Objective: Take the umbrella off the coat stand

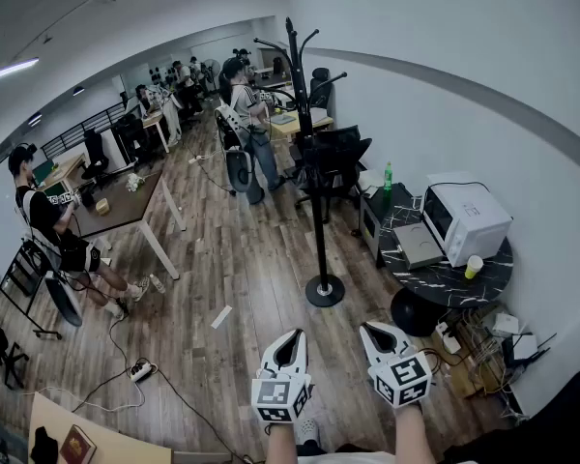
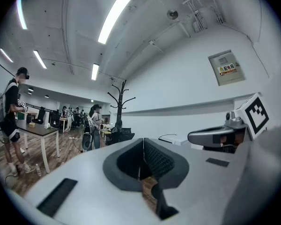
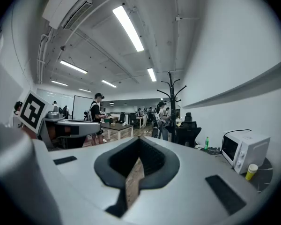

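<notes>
At about nine o'clock in the head view a person (image 1: 48, 220) in dark clothes stands by a dark-topped table (image 1: 126, 201). Down at seven o'clock a white power strip (image 1: 140, 367) lies on the wooden floor (image 1: 242, 259) with its cables trailing. At six o'clock, low in the view, the left gripper (image 1: 290, 344) is held level. Its own view shows the jaws pressed together with nothing between them. Just to its right the right gripper (image 1: 375, 332) is also level, and its jaws likewise meet on nothing. Both point toward twelve o'clock, where the black coat stand (image 1: 316, 230) rises from a round base (image 1: 325, 290) on the floor, well apart from the jaw tips. Along the upper pole, below the curved hooks, the stand looks thicker and darker. This seems to be the folded umbrella (image 1: 303, 114), hanging close against the pole. Its long axis is upright, parallel to the pole. Which end points up cannot be made out, nor which hook carries it. Just behind the stand, toward one o'clock, is a black office chair (image 1: 340, 158). At three o'clock a round dark table (image 1: 445, 283) with a marbled top stands against the white wall. On it are a white microwave (image 1: 467, 220) and a yellow cup (image 1: 474, 266), with a green bottle (image 1: 388, 175) behind them.
</notes>
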### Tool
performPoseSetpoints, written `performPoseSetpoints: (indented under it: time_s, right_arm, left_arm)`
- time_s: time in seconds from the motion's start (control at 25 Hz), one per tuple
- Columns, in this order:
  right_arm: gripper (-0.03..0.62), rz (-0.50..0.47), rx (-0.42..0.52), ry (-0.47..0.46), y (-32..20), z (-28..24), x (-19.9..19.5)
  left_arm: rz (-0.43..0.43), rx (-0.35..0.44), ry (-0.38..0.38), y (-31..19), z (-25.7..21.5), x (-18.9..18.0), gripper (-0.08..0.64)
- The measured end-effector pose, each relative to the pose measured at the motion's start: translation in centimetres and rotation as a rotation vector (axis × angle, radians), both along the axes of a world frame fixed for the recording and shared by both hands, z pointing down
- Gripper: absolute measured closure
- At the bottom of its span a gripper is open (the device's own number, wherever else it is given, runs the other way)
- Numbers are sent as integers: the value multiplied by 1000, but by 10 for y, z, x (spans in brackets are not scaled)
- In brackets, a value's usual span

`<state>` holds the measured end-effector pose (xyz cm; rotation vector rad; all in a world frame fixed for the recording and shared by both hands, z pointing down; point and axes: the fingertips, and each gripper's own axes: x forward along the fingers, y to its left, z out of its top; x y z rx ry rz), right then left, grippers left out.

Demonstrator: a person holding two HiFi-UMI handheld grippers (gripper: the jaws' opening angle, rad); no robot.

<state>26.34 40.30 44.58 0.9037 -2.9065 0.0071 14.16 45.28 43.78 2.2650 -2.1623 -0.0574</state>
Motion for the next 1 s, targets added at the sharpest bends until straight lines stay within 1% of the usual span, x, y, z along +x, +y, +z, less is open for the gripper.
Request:
performPoseSetpoints:
  time_s: [0.16,0.28,0.36,0.44,0.56,0.72,0.92,1.0]
  right_arm:
    - [584,5,-29,22,11,11,0]
    - [584,32,-20,65,6,15,4]
    - [585,47,-15,72,-1,15,5]
    - [586,63,-28,58,-10,17,5]
    - [588,93,-88,27,-18,25,7]
    - [581,117,-143,-55,-31,28,6]
    - [526,116,-140,-53,-51,26,-7]
    - [476,110,-142,-44,-60,24,-16]
  left_arm:
    - [1,2,26,7,2,0,538]
    - [8,0,50,-1,9,2,538]
    - [15,-6,49,-9,12,1,538]
    - [29,-15,41,-17,16,1,538]
    - [51,-31,34,-22,20,-1,537]
    - [64,-28,41,-31,25,-11,537]
    - [93,-7,17,-54,17,-26,537]
    - [110,-13,13,-66,15,-35,535]
